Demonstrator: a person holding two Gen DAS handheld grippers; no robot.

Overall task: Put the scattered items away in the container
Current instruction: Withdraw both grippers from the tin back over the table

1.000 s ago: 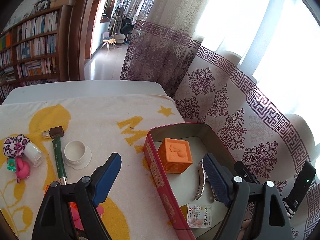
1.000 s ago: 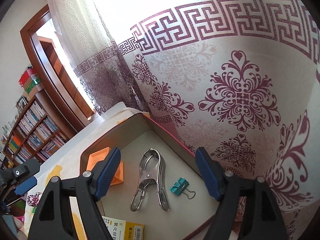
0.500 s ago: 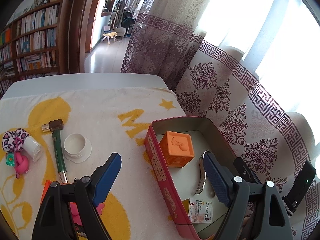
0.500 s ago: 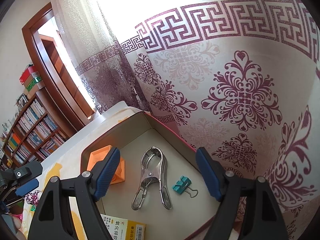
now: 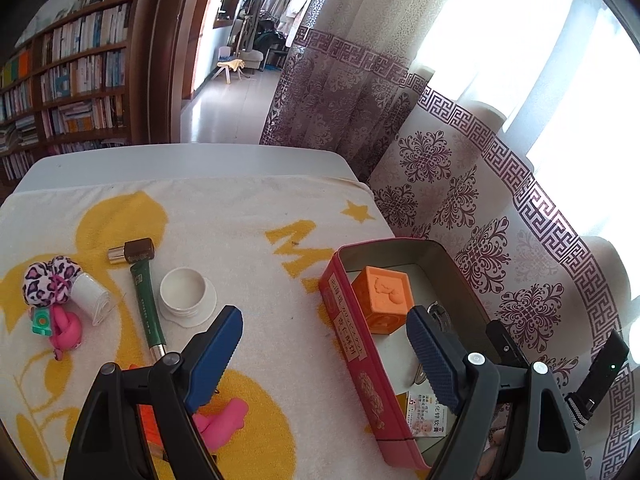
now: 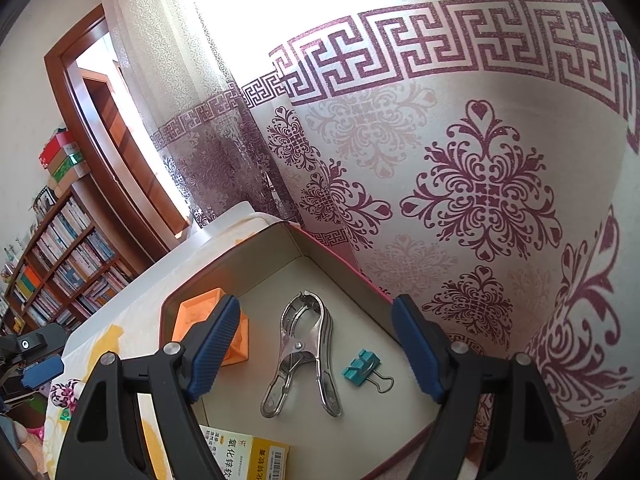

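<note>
A red tin stands at the table's right edge and holds an orange block, a metal clamp, a teal binder clip and a small box. On the towel to its left lie a green tube, a white lid, a leopard scrunchie, a white roll and pink toys. My left gripper is open and empty above the tin's left wall. My right gripper is open and empty above the tin's inside.
A patterned curtain hangs right beside the tin. A bookshelf and a doorway stand beyond the table's far edge. Another pink item lies under my left gripper's left finger.
My left gripper has drifted left and back, so the tin sits further right in its view. My right gripper has barely moved above the tin.
</note>
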